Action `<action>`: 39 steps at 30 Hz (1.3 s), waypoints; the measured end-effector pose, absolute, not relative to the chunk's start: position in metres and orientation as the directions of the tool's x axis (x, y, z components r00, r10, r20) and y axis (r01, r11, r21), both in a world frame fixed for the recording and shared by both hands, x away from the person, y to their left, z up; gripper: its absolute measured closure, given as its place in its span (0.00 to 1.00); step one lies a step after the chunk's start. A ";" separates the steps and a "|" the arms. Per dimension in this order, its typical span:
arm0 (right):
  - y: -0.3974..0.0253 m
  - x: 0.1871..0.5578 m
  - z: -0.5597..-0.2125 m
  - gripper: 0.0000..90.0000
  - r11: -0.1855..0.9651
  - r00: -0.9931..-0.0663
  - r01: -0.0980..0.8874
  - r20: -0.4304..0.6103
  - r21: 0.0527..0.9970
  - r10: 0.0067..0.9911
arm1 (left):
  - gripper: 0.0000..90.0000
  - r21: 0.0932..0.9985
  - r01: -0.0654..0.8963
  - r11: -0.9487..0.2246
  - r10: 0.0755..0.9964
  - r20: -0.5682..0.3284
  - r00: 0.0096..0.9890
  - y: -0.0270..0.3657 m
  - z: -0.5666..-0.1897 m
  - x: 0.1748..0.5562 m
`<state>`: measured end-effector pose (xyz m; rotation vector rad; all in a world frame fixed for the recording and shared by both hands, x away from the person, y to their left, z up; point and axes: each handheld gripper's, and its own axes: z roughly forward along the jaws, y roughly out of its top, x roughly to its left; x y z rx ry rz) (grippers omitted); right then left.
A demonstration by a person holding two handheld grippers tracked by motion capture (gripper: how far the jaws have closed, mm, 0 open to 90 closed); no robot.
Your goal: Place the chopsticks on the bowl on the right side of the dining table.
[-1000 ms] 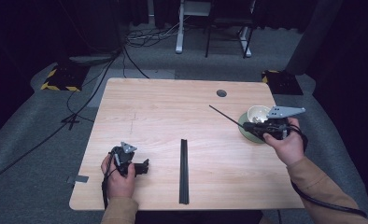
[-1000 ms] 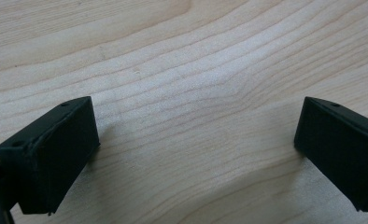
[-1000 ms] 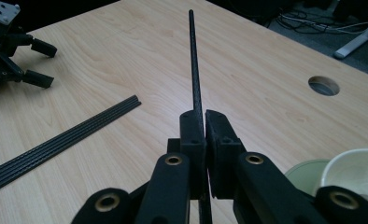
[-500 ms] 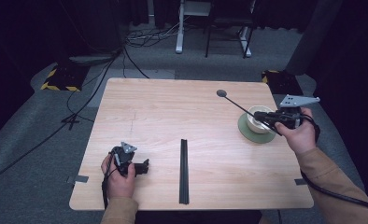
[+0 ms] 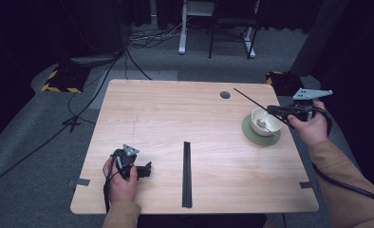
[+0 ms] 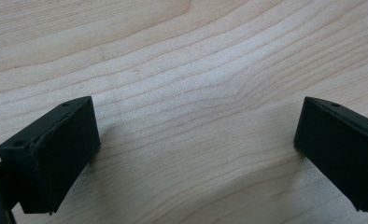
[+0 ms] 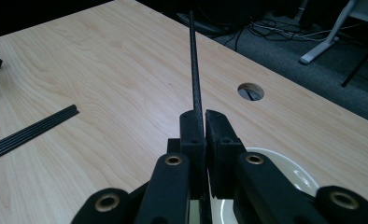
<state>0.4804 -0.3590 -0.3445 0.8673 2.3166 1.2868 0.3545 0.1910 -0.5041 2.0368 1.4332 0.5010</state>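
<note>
A: Where is the thin black rod point(image 5: 251, 100) sitting against the right gripper point(image 5: 276, 111)?

B: In the high view the gripper is at the right edge of the frame, held just over the white bowl point(image 5: 264, 120) on its green saucer point(image 5: 260, 134). Its jaws are pressed tight on the rod, which sticks out from them toward the upper left, its free end above the bare wood just right of the round cable hole point(image 5: 225, 95).

A: And from the right gripper view?

B: The rod point(image 7: 194, 70) rises straight up the middle of the frame from between the right gripper point(image 7: 204, 122) jaws, which are closed on it. The bowl's rim point(image 7: 278, 161) shows at lower right and the hole point(image 7: 250, 91) at centre right.

A: The left gripper point(image 5: 147, 169)?

B: Low left in the high view, resting on the table point(image 5: 175, 114) in the person's hand. In the left gripper view its jaws stand wide apart over bare wood.

A: What has changed since a second ago?

B: The right gripper has drifted toward the upper right of the frame, and the rod's tip with it. The left gripper and the bundle of black rods point(image 5: 187, 174) at bottom centre lie as before.
</note>
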 end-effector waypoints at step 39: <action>-0.396 0.514 -0.418 0.96 0.435 -0.716 0.442 0.017 0.785 0.697 | 0.00 0.657 0.713 -0.244 0.937 -0.029 0.347 0.191 -0.504 0.354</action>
